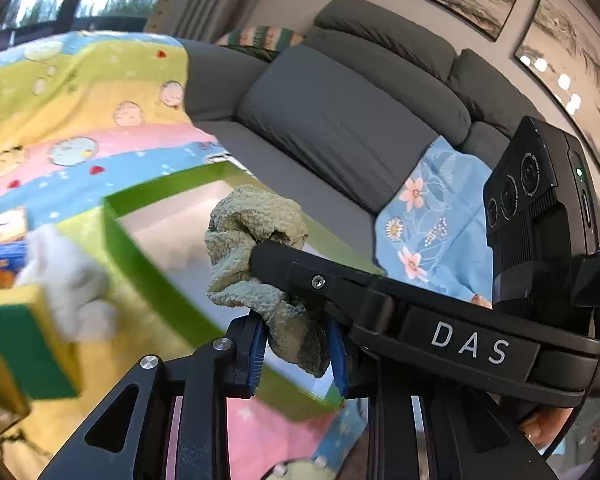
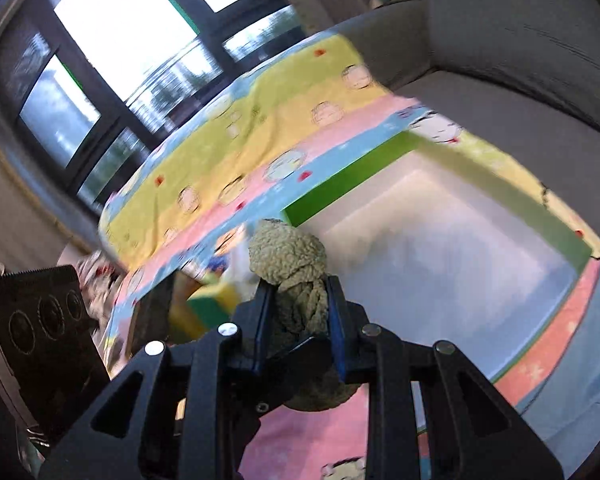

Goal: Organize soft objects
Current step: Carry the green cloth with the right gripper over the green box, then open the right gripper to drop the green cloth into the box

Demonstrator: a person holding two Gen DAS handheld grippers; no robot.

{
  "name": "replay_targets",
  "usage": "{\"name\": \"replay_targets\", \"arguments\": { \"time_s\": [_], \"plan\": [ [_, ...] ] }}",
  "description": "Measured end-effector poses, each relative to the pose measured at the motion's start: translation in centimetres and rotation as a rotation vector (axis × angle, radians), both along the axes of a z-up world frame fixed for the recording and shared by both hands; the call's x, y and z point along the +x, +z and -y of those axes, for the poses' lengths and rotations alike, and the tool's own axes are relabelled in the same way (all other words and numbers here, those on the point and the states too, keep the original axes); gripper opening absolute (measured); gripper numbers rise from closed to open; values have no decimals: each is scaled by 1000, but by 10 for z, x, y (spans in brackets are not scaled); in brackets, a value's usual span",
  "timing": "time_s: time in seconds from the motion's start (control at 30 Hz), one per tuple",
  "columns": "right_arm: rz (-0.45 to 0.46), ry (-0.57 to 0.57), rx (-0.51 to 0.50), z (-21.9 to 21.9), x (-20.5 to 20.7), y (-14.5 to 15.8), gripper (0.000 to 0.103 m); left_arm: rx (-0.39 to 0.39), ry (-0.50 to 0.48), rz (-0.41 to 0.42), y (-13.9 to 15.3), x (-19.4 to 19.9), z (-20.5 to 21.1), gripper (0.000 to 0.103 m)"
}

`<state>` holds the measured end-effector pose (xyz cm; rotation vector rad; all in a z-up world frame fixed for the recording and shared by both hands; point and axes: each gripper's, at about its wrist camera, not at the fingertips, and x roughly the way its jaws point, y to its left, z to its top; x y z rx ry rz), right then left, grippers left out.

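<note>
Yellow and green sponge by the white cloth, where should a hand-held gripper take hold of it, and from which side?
Grip the sponge across its flat long sides, mid-block, coming down from above. It is a straight-sided block lying on the printed cover, so parallel pads should seat flat. Stay clear of the white cloth bunched against it. Blur hides its exact edges.

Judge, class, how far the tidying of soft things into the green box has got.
Nothing looks done: the green box appears empty. In hand: both the left gripper and the right gripper pinch one green cloth between their fingers. Left: the white cloth and sponge beside the box.
</note>
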<state>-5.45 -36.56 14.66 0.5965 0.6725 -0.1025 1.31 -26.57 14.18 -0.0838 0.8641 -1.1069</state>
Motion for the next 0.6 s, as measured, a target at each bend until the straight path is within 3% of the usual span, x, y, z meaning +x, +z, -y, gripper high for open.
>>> {"name": "replay_targets", "arguments": {
  "time_s": [0.3,0.6],
  "plan": [
    [-51,-124,-48,39,-3,-17,26,63,-31,-47,-25,6,40,27],
    [-81,-181,-8,53,-11,-30,29,87,4,-73,-33,5,47,31]
  ]
}}
